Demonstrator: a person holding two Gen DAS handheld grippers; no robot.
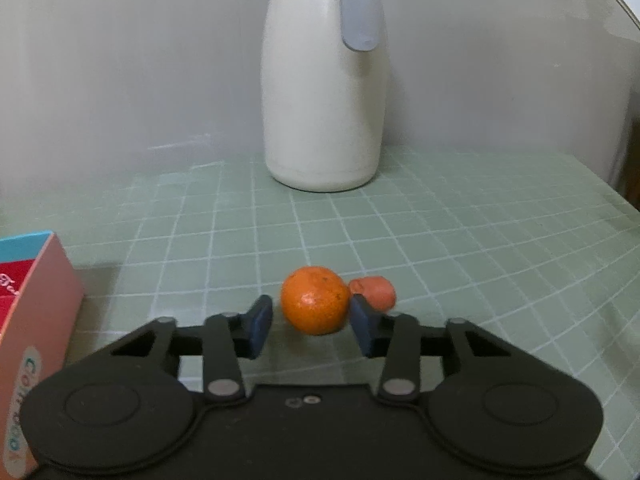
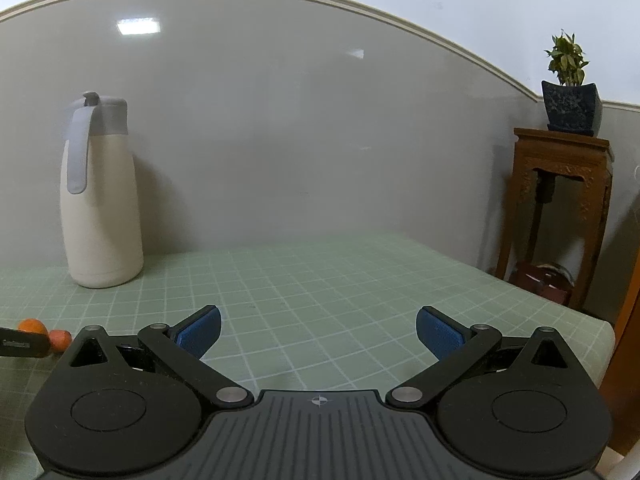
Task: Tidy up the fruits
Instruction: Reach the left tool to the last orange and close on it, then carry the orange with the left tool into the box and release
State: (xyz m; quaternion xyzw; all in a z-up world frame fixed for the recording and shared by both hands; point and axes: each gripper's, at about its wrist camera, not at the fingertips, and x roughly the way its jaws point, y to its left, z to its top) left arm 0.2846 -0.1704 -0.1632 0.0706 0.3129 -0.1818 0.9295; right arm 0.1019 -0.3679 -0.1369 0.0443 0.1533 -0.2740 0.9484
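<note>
Your bench [image 2: 320, 280] has a green cloth with white squares, and it runs back to a grey wall. Its right edge drops off beside a brown wooden stand [image 2: 560, 200] with a potted plant [image 2: 568, 92] on top. A tall white jug [image 1: 324, 92] stands at the back, close to the wall. A pink box [image 1: 36, 320] sits at the left side, near your left claw. The middle and right of the cloth are open, so you have room to move there.

Your left claw [image 1: 312, 322] is low over the cloth, with the orange [image 1: 314, 300] between its blue pads. The right pad touches the orange. The left pad sits just beside it with a thin gap, so the orange is not squeezed yet. A small reddish fruit [image 1: 376, 290] lies just behind the orange on its right side, touching or nearly touching it.

Your right claw [image 2: 318, 332] is spread wide with nothing in it, over bare cloth well to the right of the fruit.
</note>
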